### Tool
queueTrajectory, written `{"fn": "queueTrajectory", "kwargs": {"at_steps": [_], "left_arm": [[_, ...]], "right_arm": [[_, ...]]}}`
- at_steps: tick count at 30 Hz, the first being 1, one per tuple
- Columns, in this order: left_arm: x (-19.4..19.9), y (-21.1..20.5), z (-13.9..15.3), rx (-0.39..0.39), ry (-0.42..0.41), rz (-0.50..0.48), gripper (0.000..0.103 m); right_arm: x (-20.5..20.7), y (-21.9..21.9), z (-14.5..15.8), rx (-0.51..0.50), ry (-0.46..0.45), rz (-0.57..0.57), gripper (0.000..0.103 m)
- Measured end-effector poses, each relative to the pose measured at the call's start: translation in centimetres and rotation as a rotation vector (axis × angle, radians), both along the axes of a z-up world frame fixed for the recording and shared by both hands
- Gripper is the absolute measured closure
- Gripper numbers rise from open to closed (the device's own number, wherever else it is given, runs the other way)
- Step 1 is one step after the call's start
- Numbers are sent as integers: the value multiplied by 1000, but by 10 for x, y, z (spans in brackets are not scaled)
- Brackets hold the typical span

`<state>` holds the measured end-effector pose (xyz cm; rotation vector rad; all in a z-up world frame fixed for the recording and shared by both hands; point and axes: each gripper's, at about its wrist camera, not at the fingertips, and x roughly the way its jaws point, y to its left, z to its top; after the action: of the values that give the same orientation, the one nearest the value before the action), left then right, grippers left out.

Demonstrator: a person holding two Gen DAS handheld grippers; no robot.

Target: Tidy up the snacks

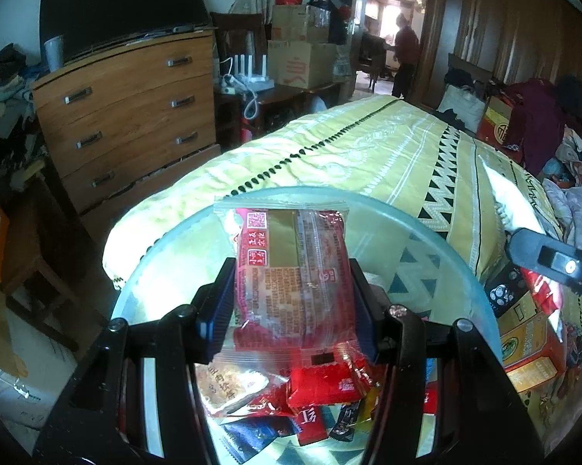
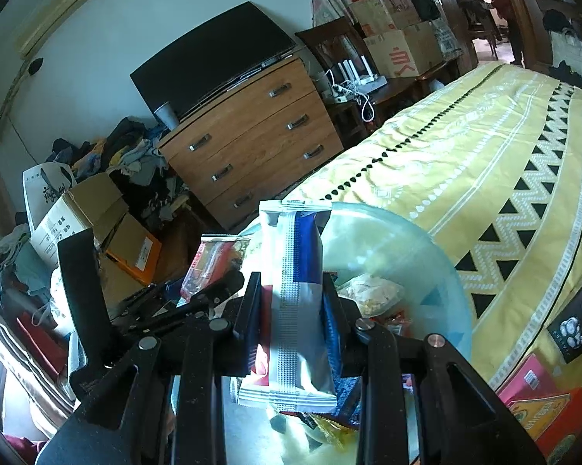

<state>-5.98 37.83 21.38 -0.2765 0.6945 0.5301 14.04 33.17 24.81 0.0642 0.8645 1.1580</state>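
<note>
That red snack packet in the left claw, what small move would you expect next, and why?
Probably the left claw opens to drop the red snack packet into the clear bowl. The packet is pinched between the fingers right over the bowl, which already holds small red wrappers. The right claw holds a white and blue packet over the same bowl.

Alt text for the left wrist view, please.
The left gripper clamps a red and gold plastic snack packet above a clear round plastic bowl holding small red wrapped snacks, on a yellow patterned bedspread.
</note>
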Motion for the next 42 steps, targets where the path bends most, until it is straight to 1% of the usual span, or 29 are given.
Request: {"fn": "queueTrajectory", "kwargs": {"at_steps": [6,12,14,18,24,42], "left_arm": [[11,-11,5,13,-13,-31,49],[15,-8,6,17,-23,-21,49],[15,-7,4,13,-22,-16,49],[19,-5,-1,2,-8,-6,49],[26,-10,-2,5,-8,-13,49],[27,-7,-3,-1,-10,-6,49]], "right_arm": [[7,-15,8,10,-8,-30,71],[13,-23,12,17,-20,-37,71],[14,-26,9,25,-7,-44,71],[18,-23,2,22,10,-37,71],[22,-22,2,30,7,-36,71],[27,-16,-6,16,16,-35,71]]}}
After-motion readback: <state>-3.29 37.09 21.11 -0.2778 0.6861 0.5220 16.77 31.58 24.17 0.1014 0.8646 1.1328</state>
